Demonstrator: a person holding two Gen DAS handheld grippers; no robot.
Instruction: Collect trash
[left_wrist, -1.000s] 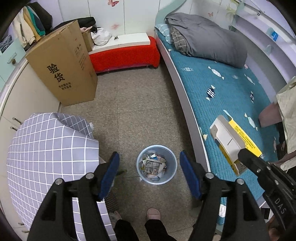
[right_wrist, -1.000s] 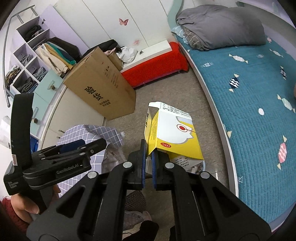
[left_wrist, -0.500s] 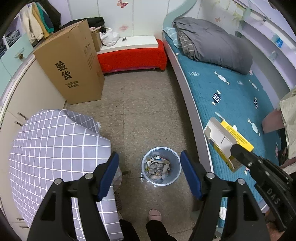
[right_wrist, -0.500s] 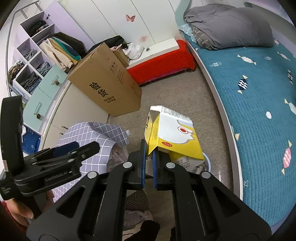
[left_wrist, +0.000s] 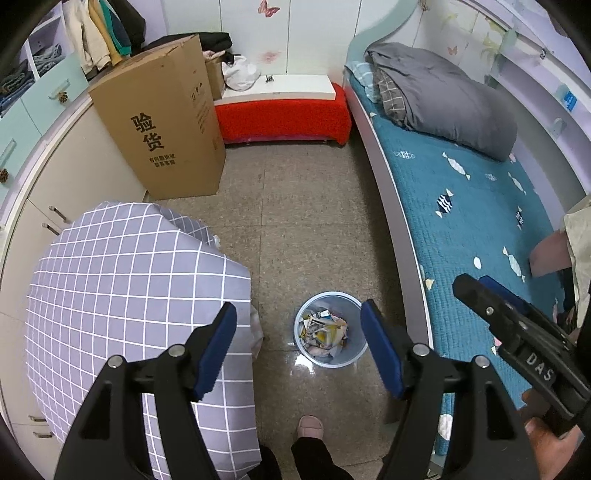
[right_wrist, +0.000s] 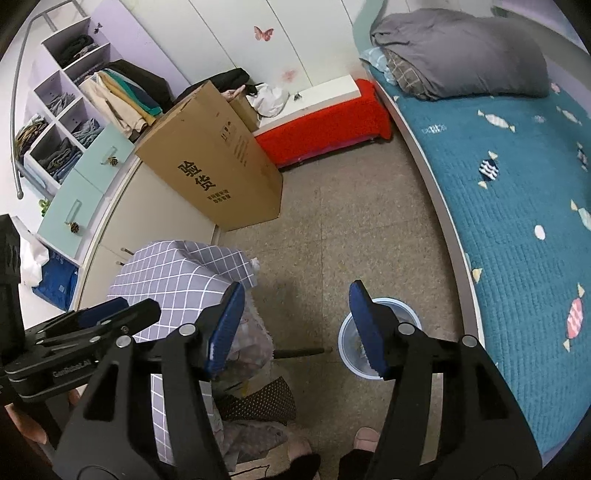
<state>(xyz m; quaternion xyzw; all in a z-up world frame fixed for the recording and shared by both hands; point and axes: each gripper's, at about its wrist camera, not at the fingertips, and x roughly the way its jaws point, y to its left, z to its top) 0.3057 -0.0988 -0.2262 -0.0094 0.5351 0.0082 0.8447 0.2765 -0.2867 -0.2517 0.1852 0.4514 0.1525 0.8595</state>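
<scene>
A light blue trash bin (left_wrist: 334, 363) stands on the floor beside the bed, filled with crumpled paper scraps (left_wrist: 325, 330). My left gripper (left_wrist: 297, 306) hangs above it, open, with nothing between its blue pads. My right gripper (right_wrist: 295, 286) is opening its jaws, and nothing shows between them. Its right finger (right_wrist: 365, 325) covers part of the bin (right_wrist: 402, 310). The yellow-and-white box it held is out of sight in both views. Each gripper also shows in the other's view: the right gripper (left_wrist: 517, 332) over the bed edge, the left gripper (right_wrist: 92, 325) at lower left.
A grey checked cloth (left_wrist: 129, 295) covers something bulky left of the bin. A tall cardboard box (left_wrist: 162, 129) leans by the cupboards, and a red bench (left_wrist: 280, 118) stands at the far wall. The bed with its teal quilt (left_wrist: 461, 206) runs along the right. The person's slippered foot (left_wrist: 310, 428) is near the bin.
The right gripper's jaws have parted, and the yellow-and-white box it pinched is gone from both views. The left gripper drifted a little, still over the bin.
</scene>
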